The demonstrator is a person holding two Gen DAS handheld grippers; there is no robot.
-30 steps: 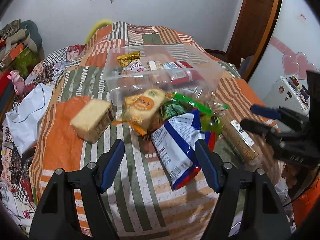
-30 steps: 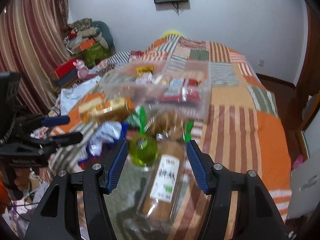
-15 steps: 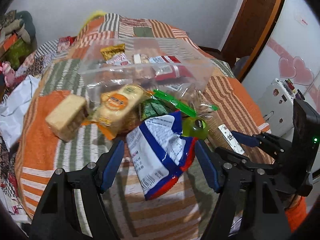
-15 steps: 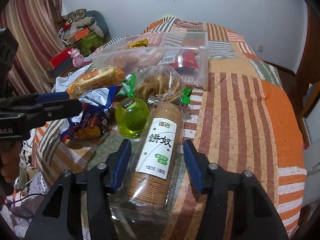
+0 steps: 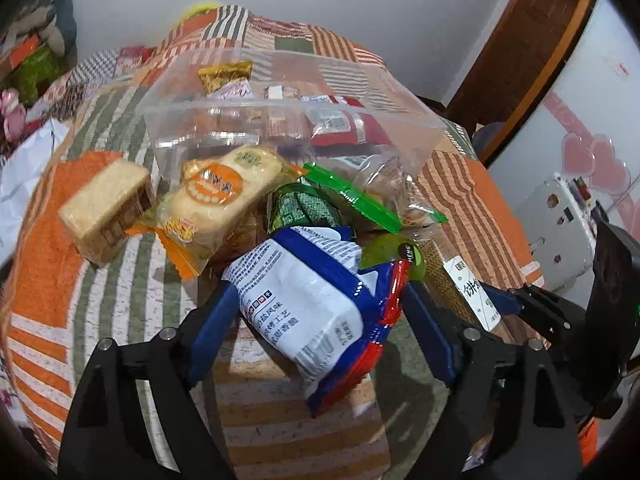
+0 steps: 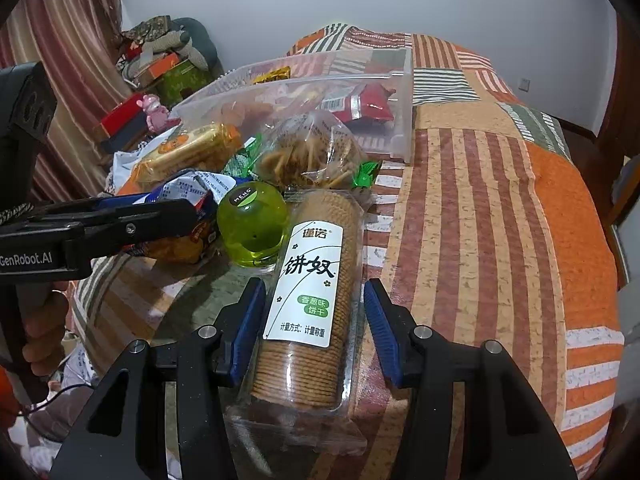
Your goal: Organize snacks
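Observation:
Snacks lie piled on a striped bedspread in front of a clear plastic box (image 5: 416,136) that holds several small packets. My left gripper (image 5: 316,312) is open, its fingers on either side of a blue, white and red snack bag (image 5: 304,304), apart from it. My right gripper (image 6: 314,316) is open around a clear-wrapped roll of round crackers with a white label (image 6: 312,296), not touching it. A green apple-shaped container (image 6: 254,226) stands just left of the crackers. The left gripper also shows in the right wrist view (image 6: 120,220).
An orange cracker pack (image 5: 224,200), a wrapped cake slice (image 5: 106,208), a green packet (image 5: 308,208) and a bag of fried sticks (image 6: 312,152) lie by the box (image 6: 400,120). Clutter and a curtain stand beyond the bed's left edge (image 6: 132,116).
Both grippers have moved forward and down: the left now straddles the blue and white bag, the right straddles the cracker roll. Both stay open.

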